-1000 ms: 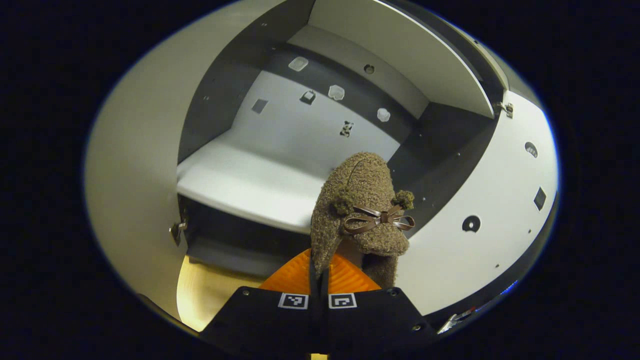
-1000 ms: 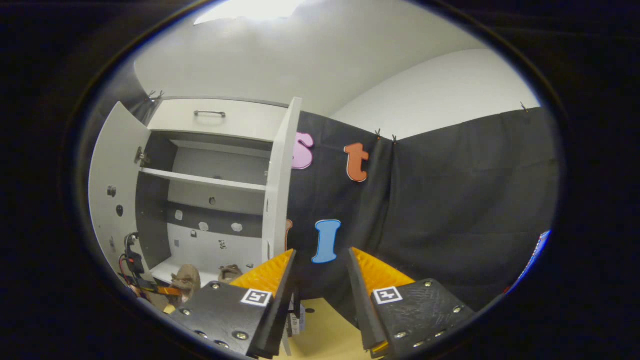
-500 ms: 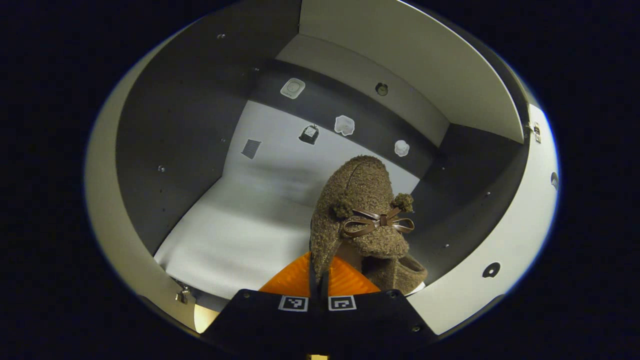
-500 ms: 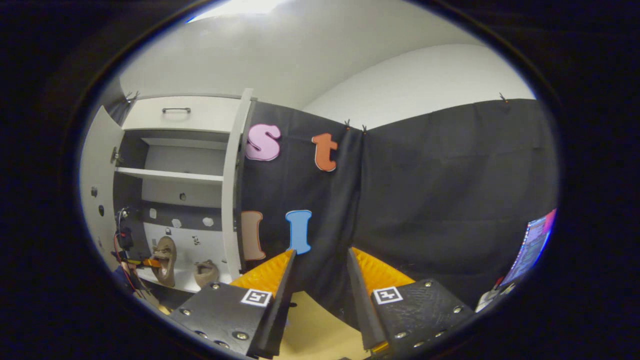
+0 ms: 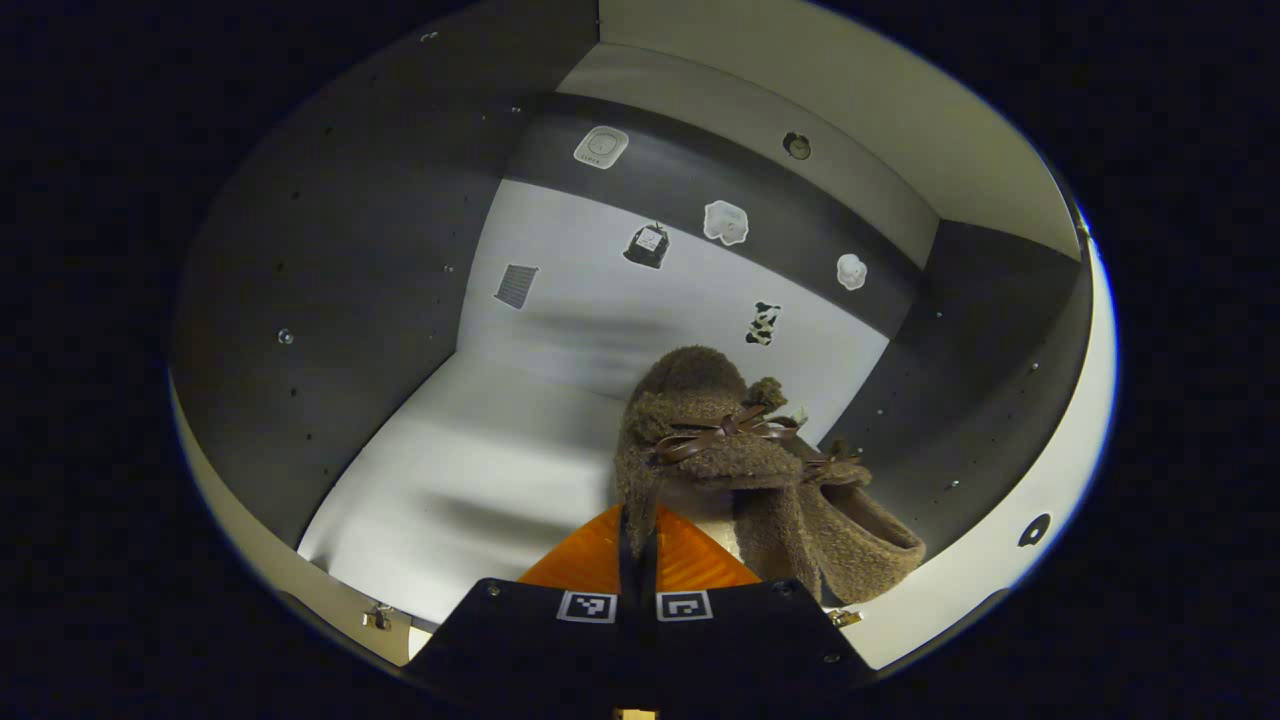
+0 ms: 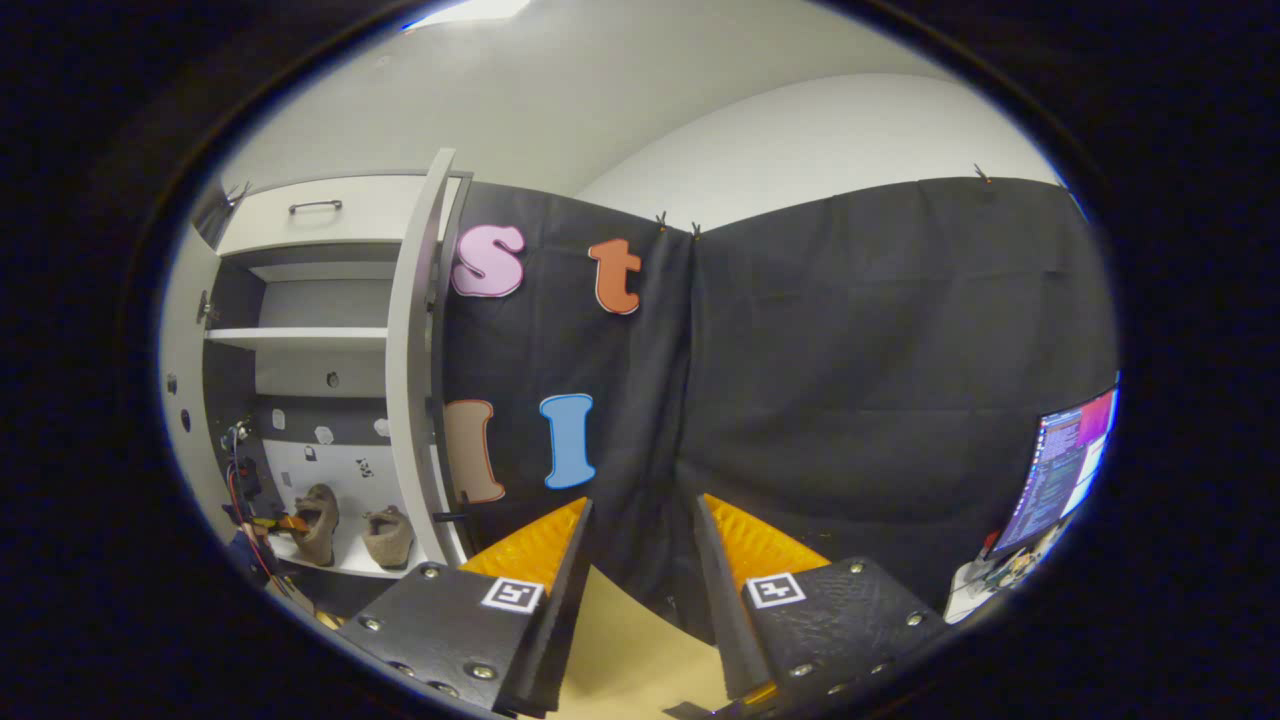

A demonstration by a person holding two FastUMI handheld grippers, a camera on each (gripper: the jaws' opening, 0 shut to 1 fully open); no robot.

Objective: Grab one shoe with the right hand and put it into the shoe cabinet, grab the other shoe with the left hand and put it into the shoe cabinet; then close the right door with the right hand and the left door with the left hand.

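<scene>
Shoe cabinet (image 5: 330,260) is the biggest thing here: in the left gripper view its grey walls, pale back panel and white shelf (image 5: 450,480) are all around, and in the right gripper view it stands at the left with both doors open. The right door (image 6: 410,340) is seen nearly edge-on beside the black cloth wall (image 6: 850,380).

On the bottom shelf are two brown fuzzy shoes. The left gripper (image 5: 637,530) is closed tight on the edge of one shoe (image 5: 700,440), which sits directly ahead of its fingers, toe pointing to the back panel. The second shoe (image 5: 860,530) lies just beside it on the right, touching it.

The right gripper (image 6: 640,560) is outside the cabinet, its jaws apart and holding nothing.

Small stickers (image 5: 725,222) are on the back panel; their writing is too small to read.
</scene>
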